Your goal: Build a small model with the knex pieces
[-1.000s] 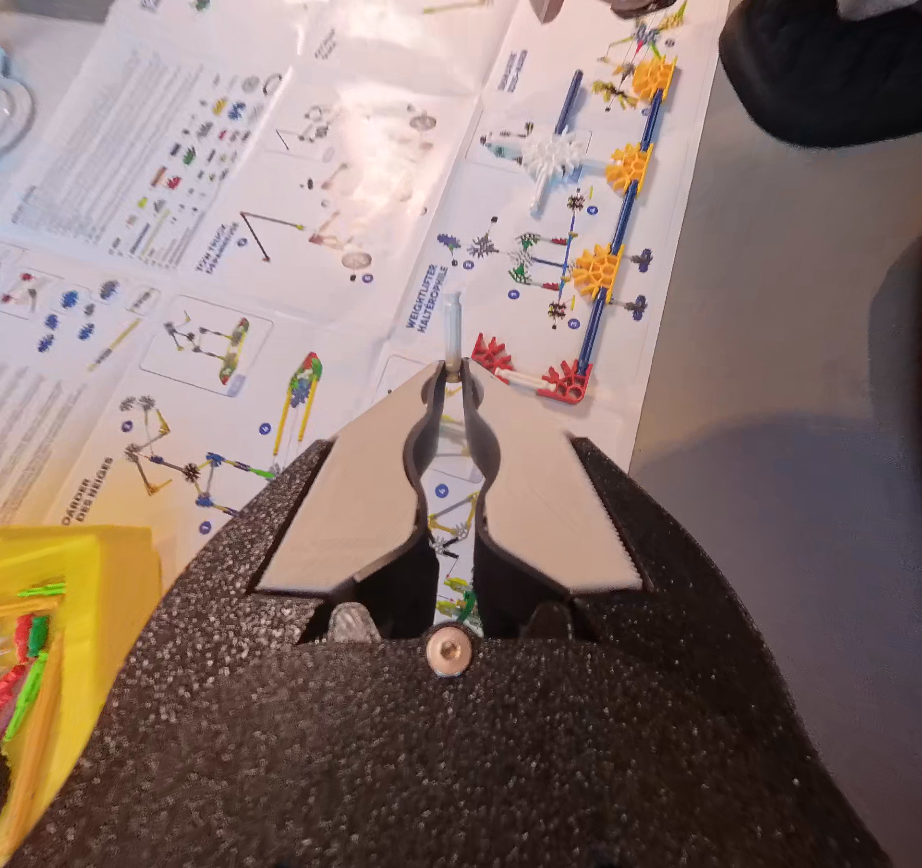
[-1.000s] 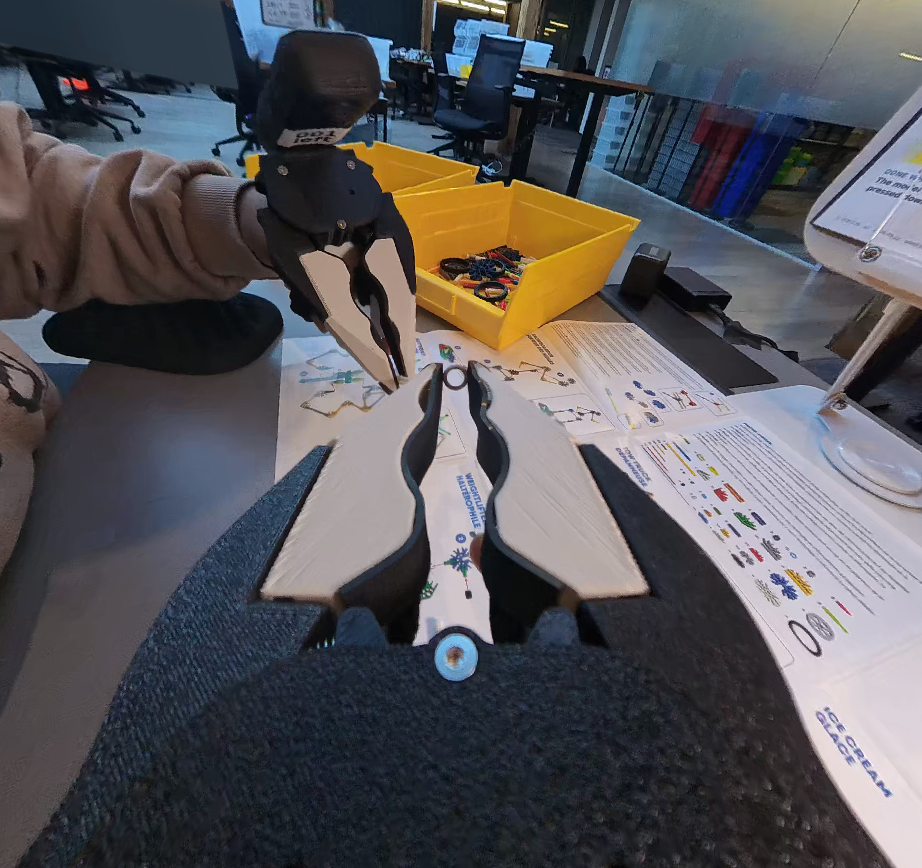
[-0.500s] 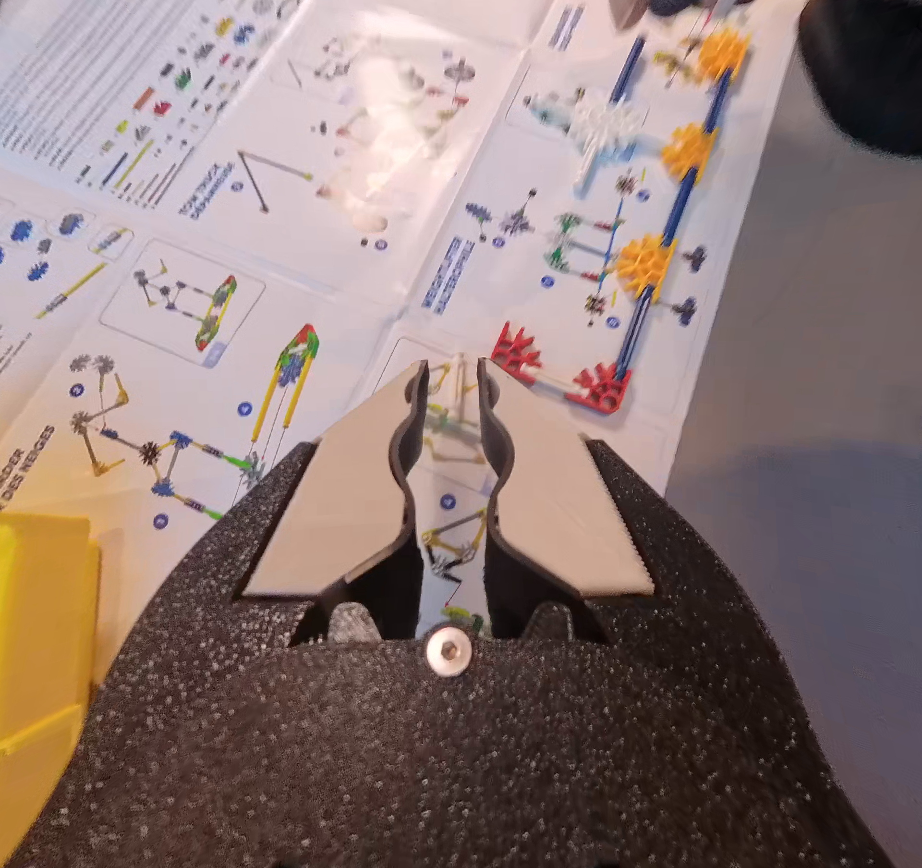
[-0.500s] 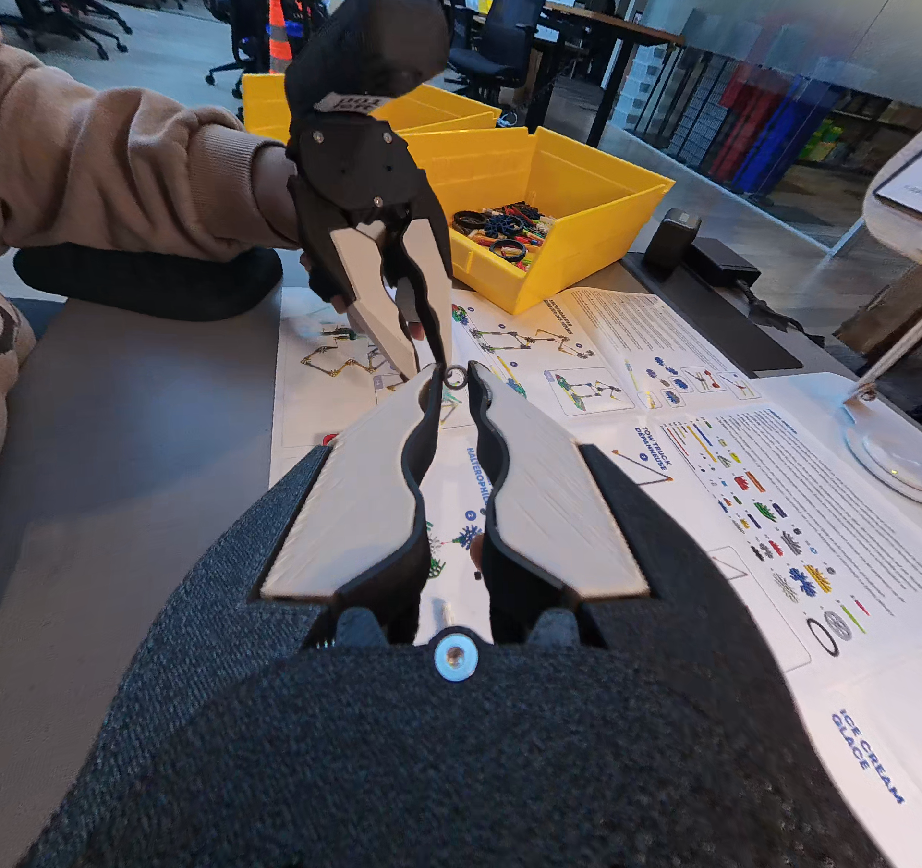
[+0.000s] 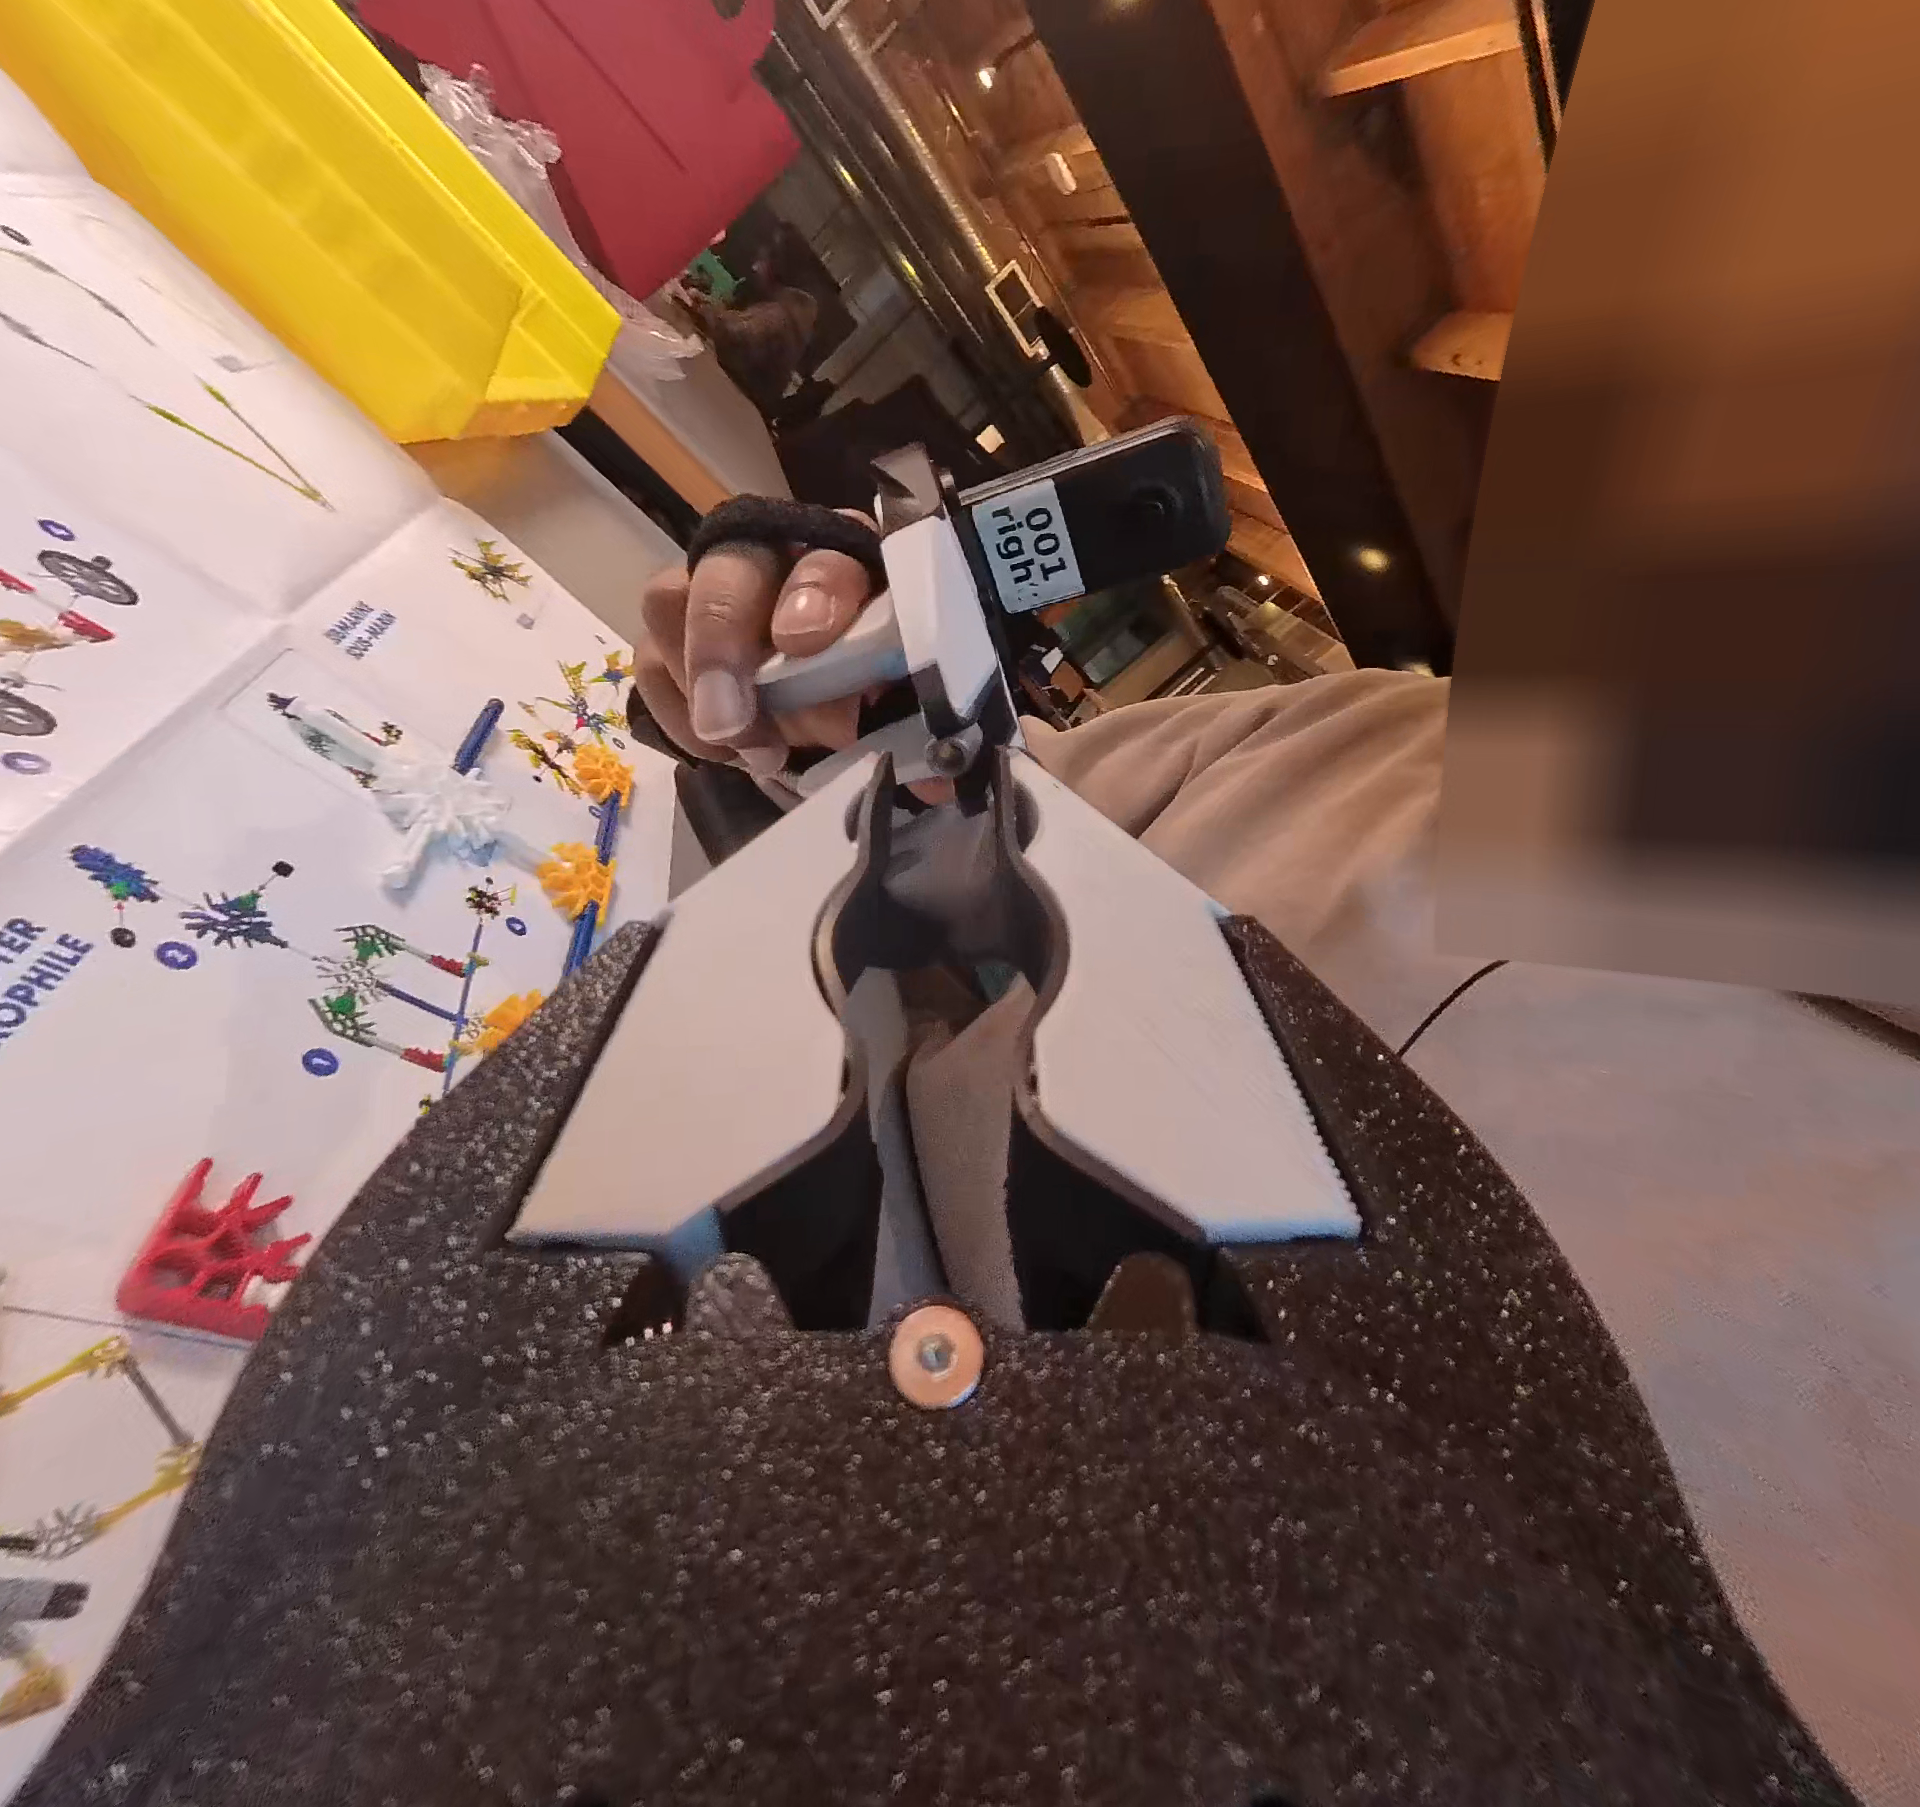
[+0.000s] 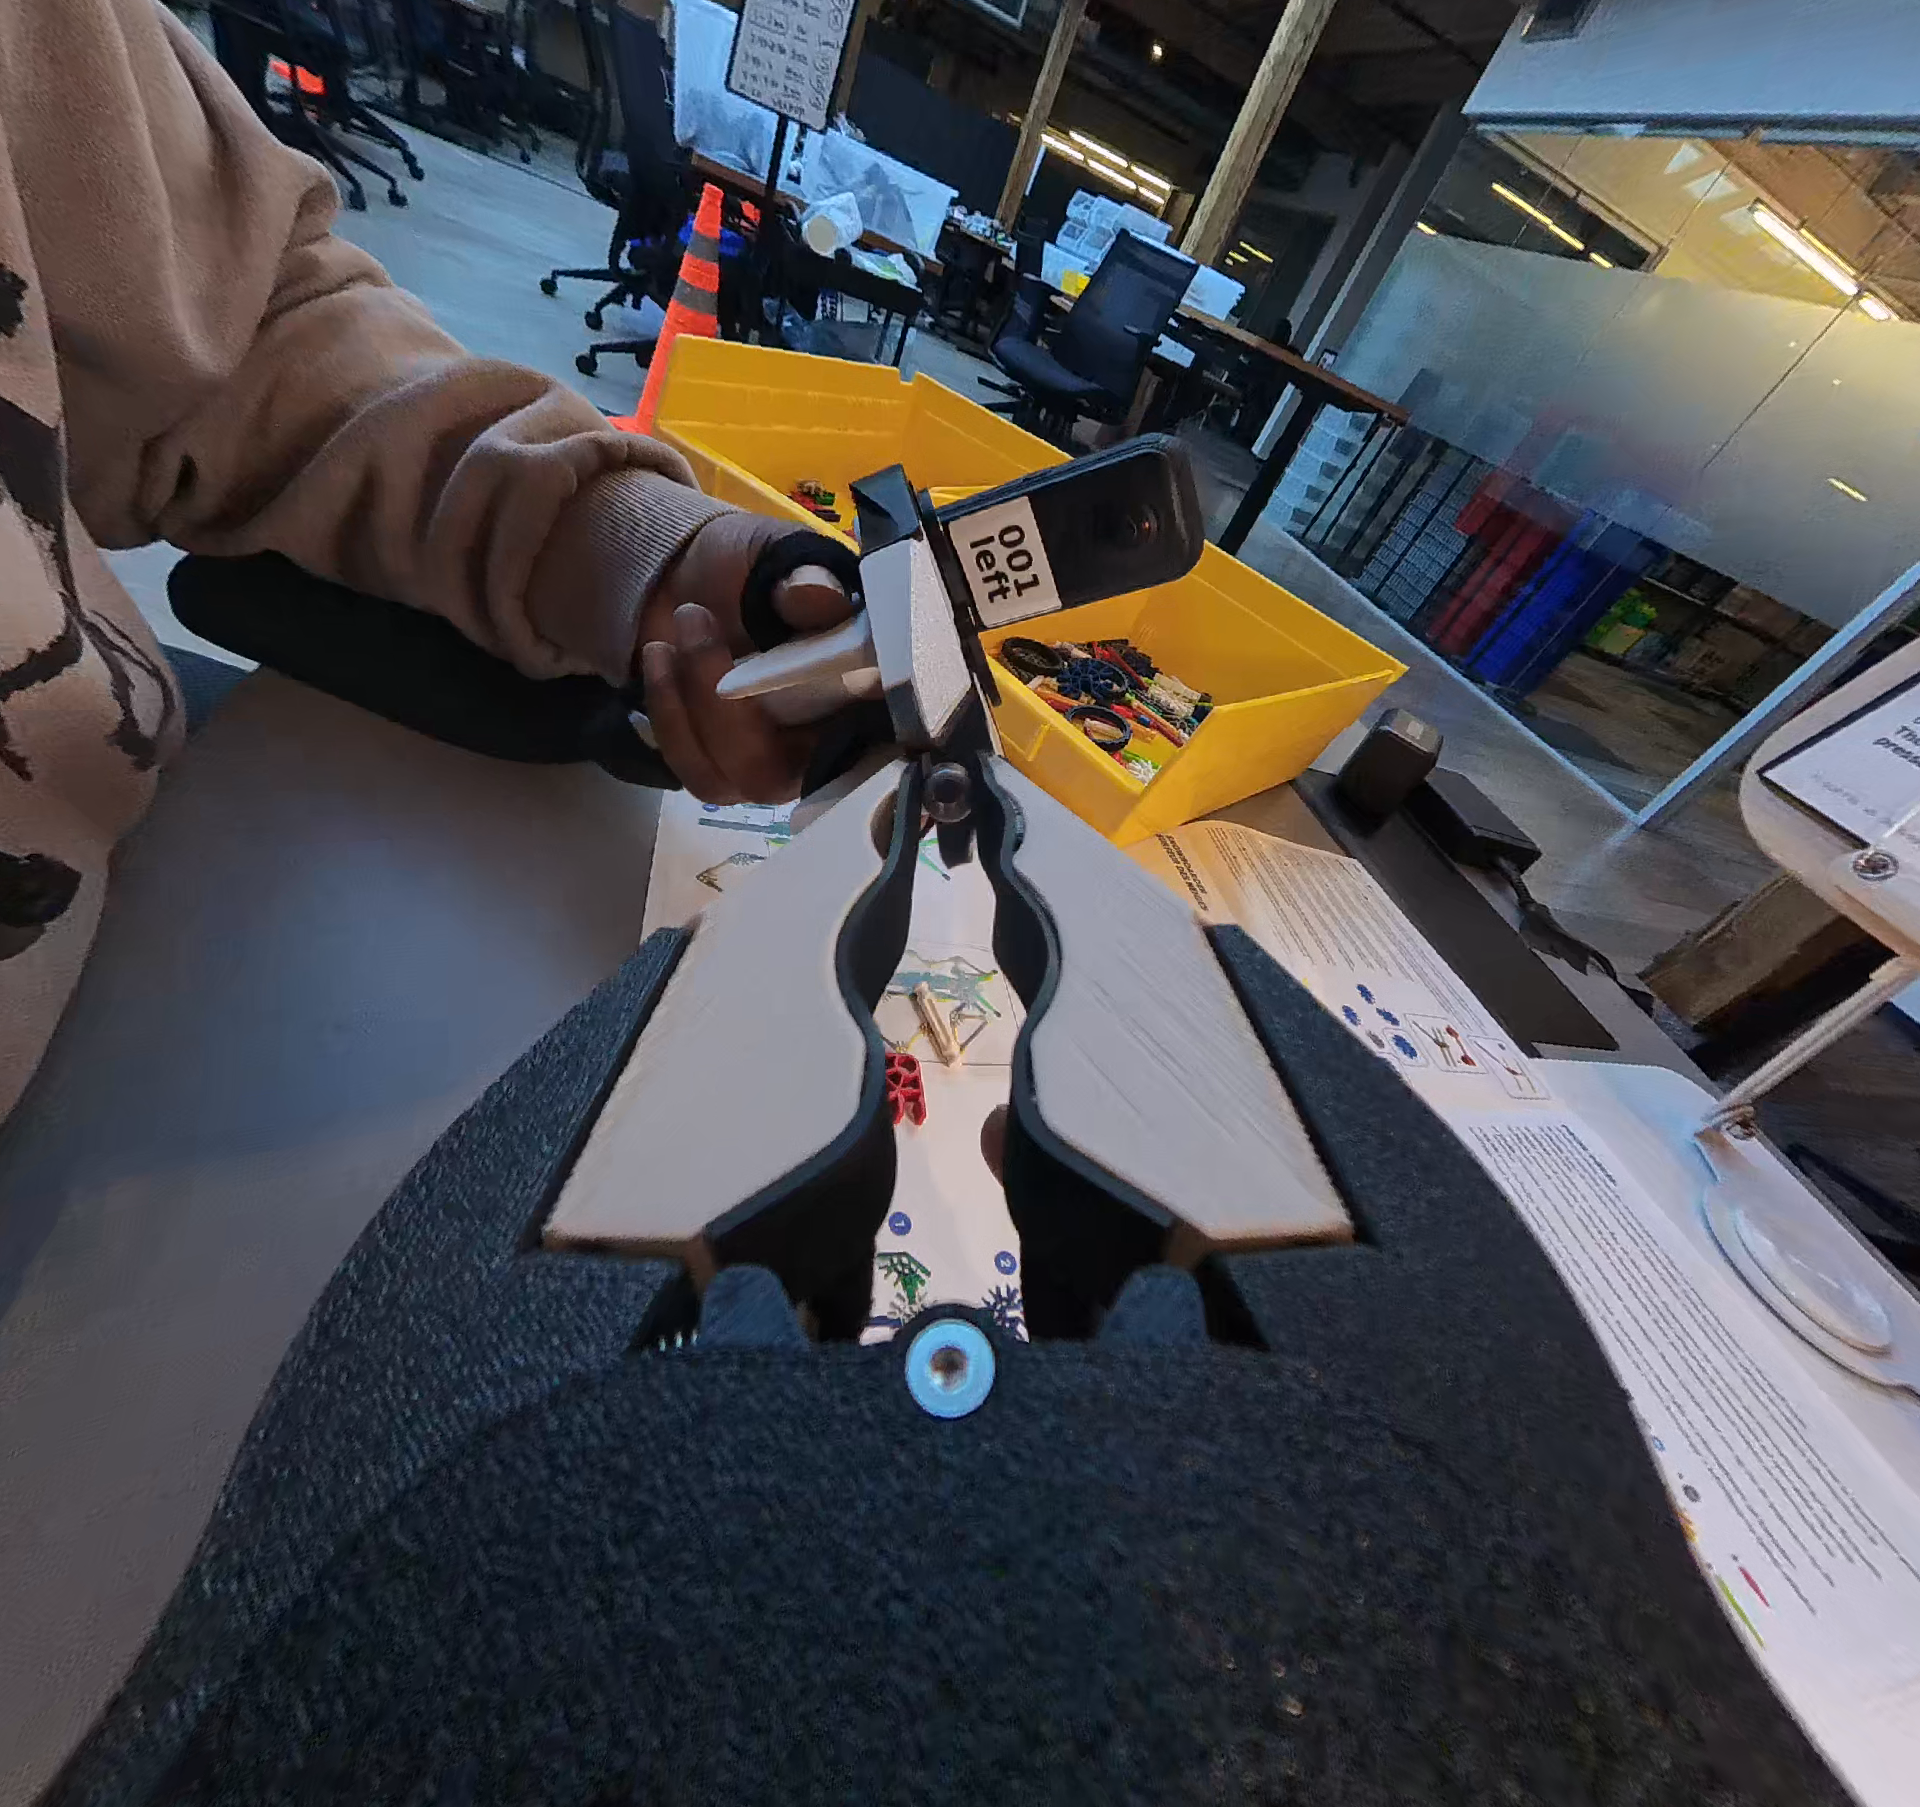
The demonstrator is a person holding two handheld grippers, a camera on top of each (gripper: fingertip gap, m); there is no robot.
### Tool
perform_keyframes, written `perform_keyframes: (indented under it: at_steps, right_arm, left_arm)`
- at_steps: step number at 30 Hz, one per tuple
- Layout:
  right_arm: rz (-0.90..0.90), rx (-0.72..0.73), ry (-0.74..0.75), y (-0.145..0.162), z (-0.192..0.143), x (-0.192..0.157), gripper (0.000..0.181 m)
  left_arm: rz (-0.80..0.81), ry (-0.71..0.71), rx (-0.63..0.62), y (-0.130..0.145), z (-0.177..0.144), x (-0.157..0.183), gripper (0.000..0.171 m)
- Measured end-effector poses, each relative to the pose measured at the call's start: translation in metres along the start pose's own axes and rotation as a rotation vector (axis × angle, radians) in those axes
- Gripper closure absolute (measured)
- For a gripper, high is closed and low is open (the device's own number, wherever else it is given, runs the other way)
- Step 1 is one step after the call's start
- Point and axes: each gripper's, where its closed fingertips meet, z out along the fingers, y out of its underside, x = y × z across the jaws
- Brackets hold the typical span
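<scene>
above the grey counter (image 6: 312,978) and its white printed instruction sheet (image 6: 945,1207), the two grippers face each other tip to tip. the right gripper (image 6: 948,789) is clenched on a small dark round piece (image 6: 945,783). the left gripper (image 5: 938,786) stands released, fingers apart, nothing clearly between them. a red toothed plastic connector (image 5: 208,1248) lies on the sheet to the near left; a yellow plastic bin (image 6: 1195,656) of small parts stands far right.
</scene>
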Motion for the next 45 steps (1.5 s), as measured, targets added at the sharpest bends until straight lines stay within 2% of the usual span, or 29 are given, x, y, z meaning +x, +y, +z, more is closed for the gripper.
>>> perform_keyframes:
  at_steps: [5, 8, 11, 13, 14, 17, 19, 20, 23, 27, 30, 35, 40, 45]
  right_arm:
    - [0.003, 0.006, 0.002, 0.0, -0.001, 0.001, 0.173]
    - [0.004, -0.025, -0.003, 0.006, -0.001, 0.0, 0.173]
    - [0.045, -0.071, -0.009, 0.011, -0.011, 0.01, 0.148]
    - [0.073, -0.075, 0.04, 0.01, -0.031, 0.03, 0.141]
    - [0.084, -0.076, 0.078, 0.01, -0.042, 0.041, 0.141]
    - [0.112, -0.122, 0.198, 0.025, -0.074, 0.069, 0.139]
    - [0.134, -0.163, 0.257, 0.04, -0.09, 0.079, 0.139]
    - [0.143, -0.181, 0.276, 0.046, -0.095, 0.082, 0.14]
    - [0.152, -0.226, 0.31, 0.061, -0.103, 0.085, 0.139]
    - [0.156, -0.27, 0.323, 0.075, -0.106, 0.084, 0.139]
    - [0.18, -0.268, 0.323, 0.079, -0.107, 0.085, 0.139]
    - [0.196, -0.277, 0.326, 0.088, -0.107, 0.086, 0.14]
    - [0.203, -0.289, 0.33, 0.097, -0.105, 0.085, 0.141]
    - [0.219, -0.325, 0.323, 0.108, -0.104, 0.083, 0.145]
  left_arm:
    - [0.007, 0.013, 0.01, -0.002, 0.003, 0.002, 0.161]
    - [0.052, -0.036, 0.008, -0.001, 0.001, -0.002, 0.165]
    - [0.215, -0.191, 0.008, -0.011, -0.01, -0.007, 0.165]
    - [0.376, -0.394, 0.008, -0.032, -0.033, -0.013, 0.165]
    - [0.481, -0.559, -0.01, -0.047, -0.053, -0.02, 0.165]
    - [0.773, -1.19, -0.147, -0.092, -0.15, -0.043, 0.165]
    - [0.815, -1.494, -0.243, -0.11, -0.21, -0.048, 0.164]
    - [0.795, -1.581, -0.269, -0.114, -0.232, -0.05, 0.165]
    - [0.716, -1.727, -0.285, -0.118, -0.275, -0.063, 0.164]
    - [0.726, -1.906, -0.237, -0.128, -0.307, -0.068, 0.162]
    - [0.734, -1.886, -0.215, -0.128, -0.299, -0.074, 0.154]
    - [0.741, -1.76, -0.222, -0.116, -0.265, -0.084, 0.15]
    - [0.749, -1.42, -0.203, -0.088, -0.19, -0.089, 0.15]
    - [0.629, -0.994, -0.249, -0.033, -0.112, -0.089, 0.153]
